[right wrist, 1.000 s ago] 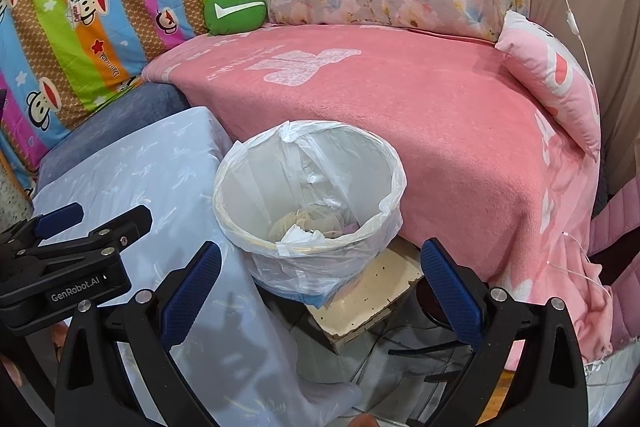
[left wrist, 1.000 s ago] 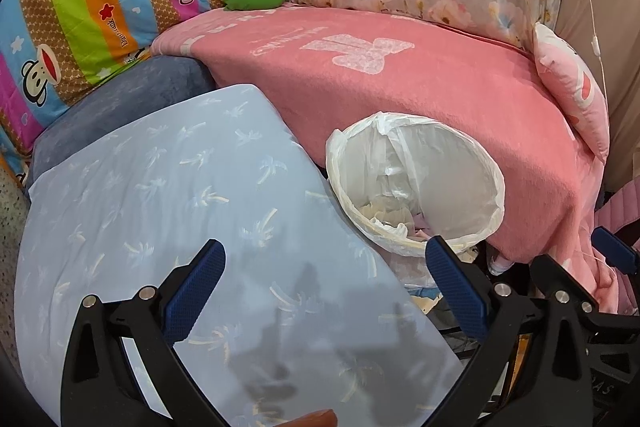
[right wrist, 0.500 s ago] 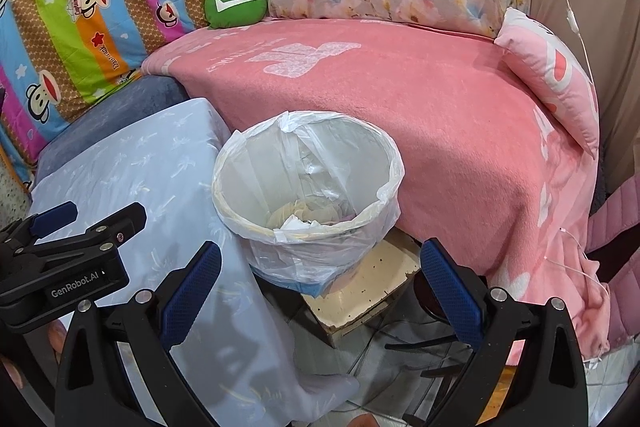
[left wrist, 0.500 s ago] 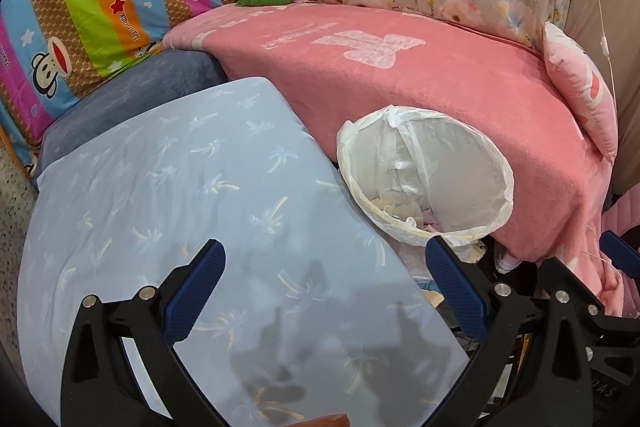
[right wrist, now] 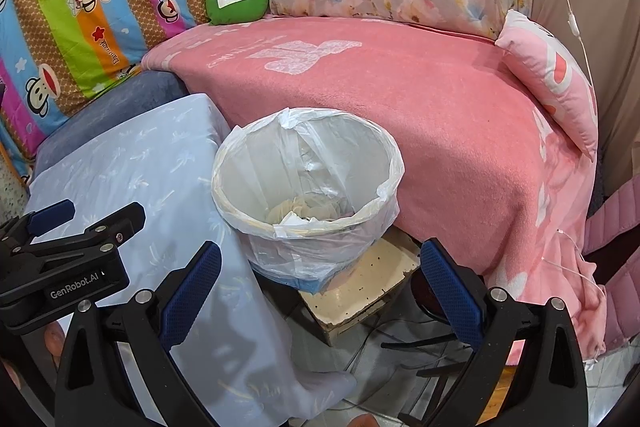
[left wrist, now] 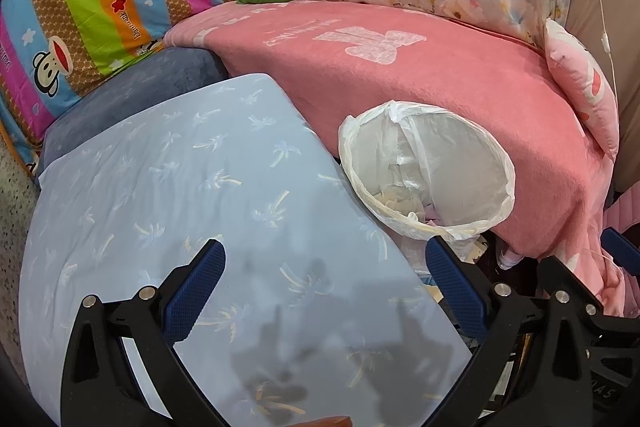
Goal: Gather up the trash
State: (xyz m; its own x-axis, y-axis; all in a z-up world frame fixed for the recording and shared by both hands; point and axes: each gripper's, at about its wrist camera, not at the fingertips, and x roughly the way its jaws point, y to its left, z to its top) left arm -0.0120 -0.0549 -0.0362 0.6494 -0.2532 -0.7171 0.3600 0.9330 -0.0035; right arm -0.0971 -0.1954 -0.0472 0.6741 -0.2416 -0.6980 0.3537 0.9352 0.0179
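A trash bin lined with a white plastic bag (right wrist: 308, 183) stands between the pale blue cloth and the pink blanket; crumpled paper trash (right wrist: 298, 213) lies at its bottom. The bin also shows in the left wrist view (left wrist: 428, 179). My left gripper (left wrist: 324, 279) is open and empty above the pale blue cloth, left of the bin. My right gripper (right wrist: 320, 279) is open and empty, just in front of the bin and above the floor. The left gripper also shows from the side in the right wrist view (right wrist: 86, 223).
A pale blue cloth with palm prints (left wrist: 192, 195) covers a table at the left. A pink blanket (right wrist: 420, 99) covers the couch behind the bin. A green cushion (right wrist: 236, 1) and a pink pillow (right wrist: 556, 79) lie on it. A worn board (right wrist: 360, 283) and cables lie under the bin.
Both grippers have drifted slightly back and left; the bin sits a little further right in the left wrist view. Both stay open and empty.
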